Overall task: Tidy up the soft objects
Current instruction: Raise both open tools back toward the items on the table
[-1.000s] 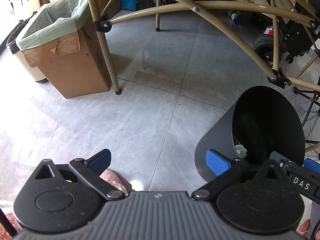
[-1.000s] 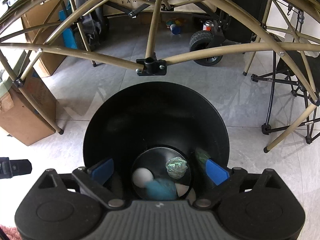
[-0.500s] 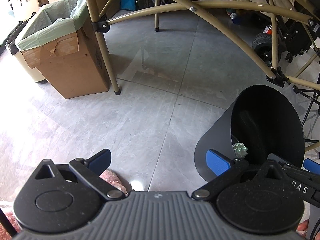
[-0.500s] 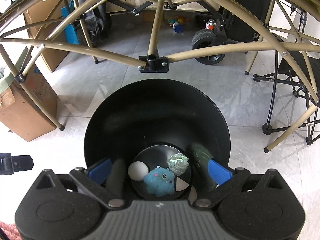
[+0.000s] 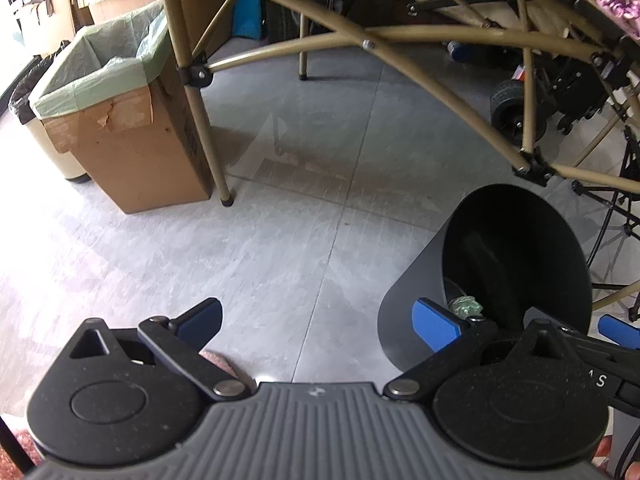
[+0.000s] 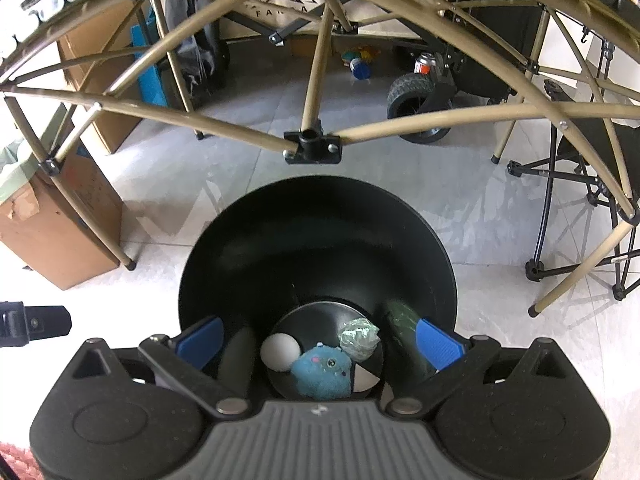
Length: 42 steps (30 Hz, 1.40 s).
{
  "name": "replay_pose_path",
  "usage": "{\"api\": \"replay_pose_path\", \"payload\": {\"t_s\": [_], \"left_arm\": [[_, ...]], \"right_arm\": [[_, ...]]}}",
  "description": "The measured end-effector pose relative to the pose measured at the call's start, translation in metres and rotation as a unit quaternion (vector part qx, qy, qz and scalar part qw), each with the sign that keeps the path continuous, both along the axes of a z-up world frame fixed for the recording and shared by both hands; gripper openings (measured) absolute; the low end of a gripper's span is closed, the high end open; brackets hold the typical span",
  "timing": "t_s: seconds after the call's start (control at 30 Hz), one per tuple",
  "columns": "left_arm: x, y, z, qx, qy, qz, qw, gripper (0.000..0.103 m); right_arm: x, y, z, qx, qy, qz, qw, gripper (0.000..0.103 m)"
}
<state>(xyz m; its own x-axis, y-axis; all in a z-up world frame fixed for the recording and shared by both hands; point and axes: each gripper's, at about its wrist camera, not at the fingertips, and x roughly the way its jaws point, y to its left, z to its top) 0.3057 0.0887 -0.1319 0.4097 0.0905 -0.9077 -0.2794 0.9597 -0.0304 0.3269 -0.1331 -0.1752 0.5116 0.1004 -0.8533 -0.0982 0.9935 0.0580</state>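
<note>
While the left gripper (image 5: 316, 320) hangs with fingers apart over bare floor, a pink soft item (image 5: 218, 362) peeks out beneath it. To its right the right gripper (image 6: 318, 340), fingers spread and empty, hovers above the black bin (image 6: 320, 216) holding the blue plush (image 6: 322, 372), a white ball (image 6: 280, 351) and a green wad (image 6: 358, 336). That drop looks done; fetching the pink item seems next.

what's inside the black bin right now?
At the bottom of the black bin: a blue plush toy, a white ball and a crumpled green wad. The right gripper body hides the bin's near bottom edge.
</note>
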Motion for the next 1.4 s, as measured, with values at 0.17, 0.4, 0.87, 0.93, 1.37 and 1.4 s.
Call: {"api": "replay_pose_path", "payload": {"t_s": [0.17, 0.4, 0.87, 0.93, 1.37, 1.4], "left_arm": [[-0.004, -0.002, 0.011, 0.001, -0.023, -0.002, 0.9997, 0.103], [-0.007, -0.01, 0.028, 0.0, -0.05, -0.011, 0.9987, 0.103], [-0.011, -0.04, 0.088, -0.025, -0.133, -0.039, 0.9901, 0.103], [-0.008, -0.046, 0.095, -0.026, -0.139, -0.046, 0.9888, 0.103], [0.026, -0.08, 0.137, -0.018, -0.199, -0.069, 0.9774, 0.103], [0.031, -0.08, 0.14, -0.019, -0.202, -0.068, 0.9769, 0.103]], "right_arm": [[-0.005, -0.004, 0.014, 0.013, -0.02, 0.0, 1.0, 0.103], [-0.016, -0.01, 0.039, 0.022, -0.06, 0.008, 0.998, 0.103], [-0.035, -0.047, 0.11, 0.066, -0.175, -0.01, 0.982, 0.103], [-0.036, -0.052, 0.122, 0.072, -0.191, -0.016, 0.979, 0.103], [0.004, -0.089, 0.184, 0.116, -0.28, -0.059, 0.951, 0.103], [0.008, -0.092, 0.187, 0.12, -0.288, -0.064, 0.948, 0.103]]}}
